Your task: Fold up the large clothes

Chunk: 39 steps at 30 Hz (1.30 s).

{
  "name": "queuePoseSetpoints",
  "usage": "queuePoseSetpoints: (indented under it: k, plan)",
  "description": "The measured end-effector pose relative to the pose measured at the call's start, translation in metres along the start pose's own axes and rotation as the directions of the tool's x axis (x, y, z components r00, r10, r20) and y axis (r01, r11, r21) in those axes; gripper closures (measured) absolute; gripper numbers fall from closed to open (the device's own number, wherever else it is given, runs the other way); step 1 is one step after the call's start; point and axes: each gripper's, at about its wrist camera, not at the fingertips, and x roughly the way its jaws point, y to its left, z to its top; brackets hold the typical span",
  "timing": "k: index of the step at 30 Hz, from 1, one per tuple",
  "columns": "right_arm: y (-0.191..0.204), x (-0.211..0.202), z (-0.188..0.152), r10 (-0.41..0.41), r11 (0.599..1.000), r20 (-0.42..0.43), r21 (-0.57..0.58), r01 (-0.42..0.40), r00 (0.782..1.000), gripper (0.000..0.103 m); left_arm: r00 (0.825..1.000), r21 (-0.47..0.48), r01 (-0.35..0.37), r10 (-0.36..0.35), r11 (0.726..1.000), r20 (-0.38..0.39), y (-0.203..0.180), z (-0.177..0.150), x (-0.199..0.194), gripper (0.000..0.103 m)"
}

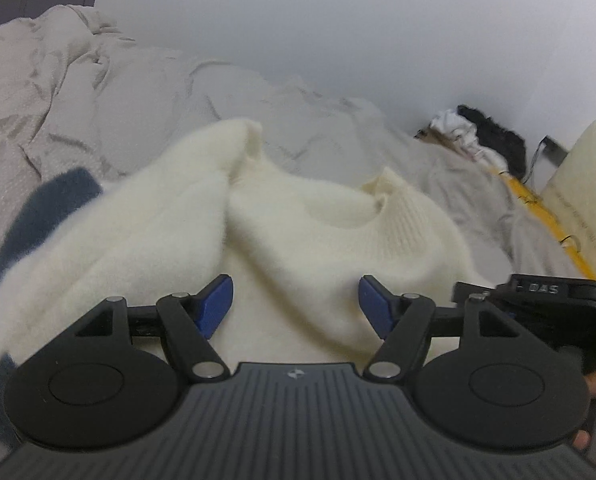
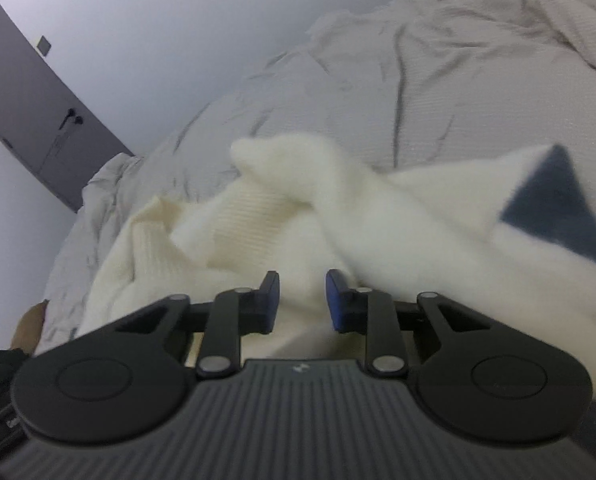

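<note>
Sweater (image 1: 305, 232) lying rumpled on bed (image 1: 98, 92), near both grippers. Left gripper (image 1: 296, 306) standing wide, gripping nothing. Right gripper (image 2: 302, 300) standing narrow, pads clear of knit. Knit likely handling soft, light, stretchy; pinching ribbed hem or shoulder seams advised.

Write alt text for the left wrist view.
The left gripper, blue pads wide apart and empty, hangs over a crumpled cream sweater with a ribbed collar, lying on a rumpled grey duvet. A dark blue patch shows at the sweater's left edge.
</note>
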Motion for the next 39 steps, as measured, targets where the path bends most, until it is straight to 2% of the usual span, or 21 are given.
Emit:
queuePoseSetpoints:
  k: [4, 7, 10, 13, 16, 21, 22, 24, 28, 31, 33, 35, 36, 38, 39]
  plan:
    - [0.009, -0.001, -0.007, -0.058, 0.995, -0.002, -0.080, 0.058, 0.998, 0.076, 0.998, 0.015, -0.063, 0.063, 0.998, -0.004, -0.001, -0.004, 0.009, 0.030]
    - [0.015, -0.011, -0.008, -0.077, 0.994, 0.050, -0.076, 0.081, 0.996, 0.074, 0.996, 0.020, -0.092, 0.092, 0.996, 0.004, -0.002, -0.002, 0.011, 0.031]
    - [0.020, -0.016, -0.006, -0.139, 0.973, 0.116, -0.169, 0.157, 0.984, 0.074, 0.993, 0.048, -0.120, 0.120, 0.992, 0.013, -0.005, 0.000, 0.013, 0.031]
    - [0.007, -0.007, 0.000, -0.172, 0.974, 0.088, -0.137, 0.183, 0.981, 0.074, 0.992, 0.045, -0.126, 0.125, 0.991, 0.019, -0.005, 0.002, 0.010, 0.032]
    - [0.005, -0.009, 0.007, -0.179, 0.971, 0.103, -0.140, 0.193, 0.978, 0.074, 0.992, 0.026, -0.122, 0.120, 0.992, 0.046, -0.001, 0.007, 0.000, 0.032]
    - [0.010, -0.007, 0.011, -0.189, 0.958, 0.091, -0.200, 0.204, 0.978, 0.072, 0.976, 0.047, -0.197, 0.191, 0.979, 0.109, 0.005, 0.015, -0.019, 0.032]
    - [0.012, -0.007, 0.010, -0.195, 0.954, 0.090, -0.216, 0.210, 0.977, 0.070, 0.971, 0.057, -0.216, 0.208, 0.975, 0.116, 0.005, 0.016, -0.021, 0.032]
    - [0.017, -0.005, 0.008, -0.197, 0.940, 0.088, -0.266, 0.214, 0.976, 0.058, 0.966, 0.097, -0.243, 0.232, 0.965, 0.115, 0.006, 0.017, -0.019, 0.032]
    - [0.028, -0.002, 0.004, -0.225, 0.892, 0.115, -0.375, 0.252, 0.967, 0.056, 0.960, 0.202, -0.280, 0.270, 0.938, 0.078, 0.001, 0.015, -0.005, 0.032]
    - [0.033, 0.002, 0.000, -0.268, 0.833, 0.154, -0.460, 0.309, 0.951, 0.056, 0.937, 0.289, -0.348, 0.336, 0.892, 0.090, -0.008, 0.010, 0.005, 0.032]
    - [0.035, 0.009, -0.003, -0.293, 0.792, 0.150, -0.516, 0.327, 0.944, 0.047, 0.917, 0.333, -0.398, 0.384, 0.855, 0.110, -0.011, 0.006, 0.011, 0.040]
    - [0.033, 0.015, -0.004, -0.297, 0.777, 0.140, -0.540, 0.324, 0.945, 0.044, 0.891, 0.371, -0.450, 0.434, 0.812, 0.133, -0.011, 0.006, 0.018, 0.059]
    - [0.032, 0.019, -0.004, -0.300, 0.772, 0.133, -0.547, 0.322, 0.945, 0.044, 0.888, 0.373, -0.457, 0.440, 0.807, 0.136, -0.009, 0.008, 0.019, 0.064]
    - [0.031, 0.024, -0.002, -0.305, 0.769, 0.130, -0.551, 0.324, 0.944, 0.045, 0.884, 0.352, -0.465, 0.447, 0.813, 0.135, -0.003, 0.012, 0.016, 0.085]
    - [0.030, 0.025, -0.001, -0.306, 0.770, 0.130, -0.548, 0.325, 0.943, 0.046, 0.888, 0.333, -0.459, 0.440, 0.824, 0.134, 0.001, 0.015, 0.013, 0.087]
